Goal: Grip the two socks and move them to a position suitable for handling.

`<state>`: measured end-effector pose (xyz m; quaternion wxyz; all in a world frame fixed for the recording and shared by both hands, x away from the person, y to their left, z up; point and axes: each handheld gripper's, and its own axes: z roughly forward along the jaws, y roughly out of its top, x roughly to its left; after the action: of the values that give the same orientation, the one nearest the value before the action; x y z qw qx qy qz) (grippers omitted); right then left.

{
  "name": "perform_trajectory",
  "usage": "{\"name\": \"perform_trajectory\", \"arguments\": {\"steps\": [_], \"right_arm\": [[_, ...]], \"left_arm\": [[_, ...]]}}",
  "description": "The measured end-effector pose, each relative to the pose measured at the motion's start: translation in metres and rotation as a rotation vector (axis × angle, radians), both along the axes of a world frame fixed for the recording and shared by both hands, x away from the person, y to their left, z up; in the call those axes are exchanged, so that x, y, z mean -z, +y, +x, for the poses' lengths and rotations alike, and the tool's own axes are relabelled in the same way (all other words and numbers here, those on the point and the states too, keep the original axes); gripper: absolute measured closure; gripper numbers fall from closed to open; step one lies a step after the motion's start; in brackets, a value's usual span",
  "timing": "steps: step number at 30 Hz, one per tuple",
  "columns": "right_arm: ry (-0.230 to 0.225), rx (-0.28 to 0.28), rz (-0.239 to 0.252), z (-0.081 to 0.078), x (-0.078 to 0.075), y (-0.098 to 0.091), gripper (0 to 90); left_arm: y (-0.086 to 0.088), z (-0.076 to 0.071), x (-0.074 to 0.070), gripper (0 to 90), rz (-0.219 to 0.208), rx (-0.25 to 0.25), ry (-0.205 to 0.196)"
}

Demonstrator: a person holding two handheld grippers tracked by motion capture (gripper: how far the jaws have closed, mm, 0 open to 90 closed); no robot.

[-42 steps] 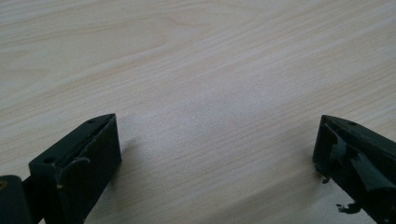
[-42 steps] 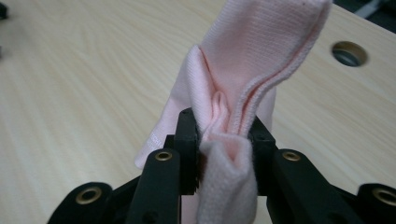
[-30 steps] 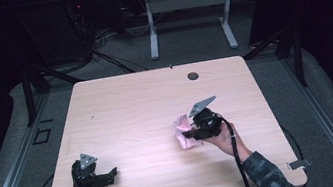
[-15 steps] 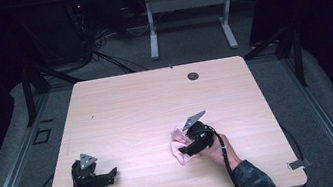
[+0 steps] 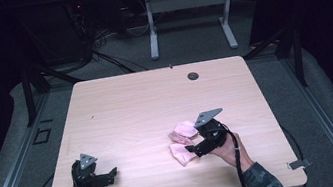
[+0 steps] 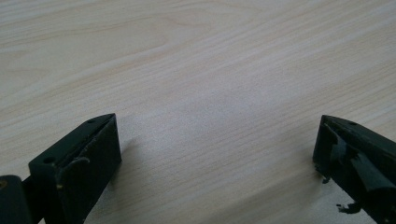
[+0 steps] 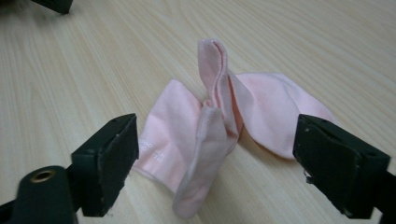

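A small pale pink knitted sock (image 5: 183,143) lies crumpled on the light wood-grain worktop (image 5: 136,108), toward the person's right and nearer the front edge, and the right claw (image 5: 195,150) sits just beside it with its jaws spread wide; they have just been opening, and nothing is pinched between them now, so this reads as a release, the sock left where it settles. The bunched shape fits that: one fold stands up like a ridge while the rest lies flat, as cloth does when let go rather than laid out. The left claw (image 5: 111,173) rests low near the front left corner, well apart from the sock, probably parked until wanted. The high view gives the layout, the two claws, the forearms coming in from below and a dark round grommet (image 5: 193,75) near the far edge, but it shows the sock as little more than two pink lobes. The right gripper view shows the sock (image 7: 219,126) in detail, its upright cuff edge, a faint printed mark, and both jaws clear of it, possibly just brushing the hem at the left. The left gripper view shows the left claw (image 6: 217,149) with jaws spread over bare wood
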<state>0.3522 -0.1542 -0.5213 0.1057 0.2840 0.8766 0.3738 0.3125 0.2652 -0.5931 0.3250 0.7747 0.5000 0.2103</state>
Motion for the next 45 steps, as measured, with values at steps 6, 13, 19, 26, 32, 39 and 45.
{"name": "perform_trajectory", "arguments": {"steps": [6, 13, 19, 26, 32, 39, 45], "right_arm": [[-0.019, 0.006, -0.007, -0.015, 0.003, 0.007, 30.7], [-0.064, 0.036, -0.111, -0.021, 0.026, 0.032, 40.4], [-0.033, 0.034, -0.175, -0.018, 0.044, 0.036, 55.2], [-0.009, 0.005, -0.135, -0.019, 0.048, 0.033, 75.8], [0.027, 0.01, -0.076, -0.017, 0.051, 0.026, 81.2], [0.05, 0.032, 0.051, -0.025, 0.041, 0.015, 81.5], [0.037, 0.019, 0.098, -0.04, 0.024, 0.013, 81.5]], "left_arm": [[0.0, 0.0, 0.0, 0.6, 0.0, 0.001, 0.0], [0.0, 0.0, 0.0, 0.6, 0.0, 0.0, 0.0], [0.0, 0.0, 0.0, 0.7, 0.0, 0.0, 0.0], [0.0, 0.0, 0.0, 0.7, 0.0, 0.001, 0.0], [0.0, 0.0, 0.0, 0.6, 0.0, 0.0, 0.0], [0.0, 0.0, 0.0, 0.6, 0.0, 0.0, 0.0], [0.0, 0.0, 0.0, 0.7, 0.0, -0.001, -0.001]]}}
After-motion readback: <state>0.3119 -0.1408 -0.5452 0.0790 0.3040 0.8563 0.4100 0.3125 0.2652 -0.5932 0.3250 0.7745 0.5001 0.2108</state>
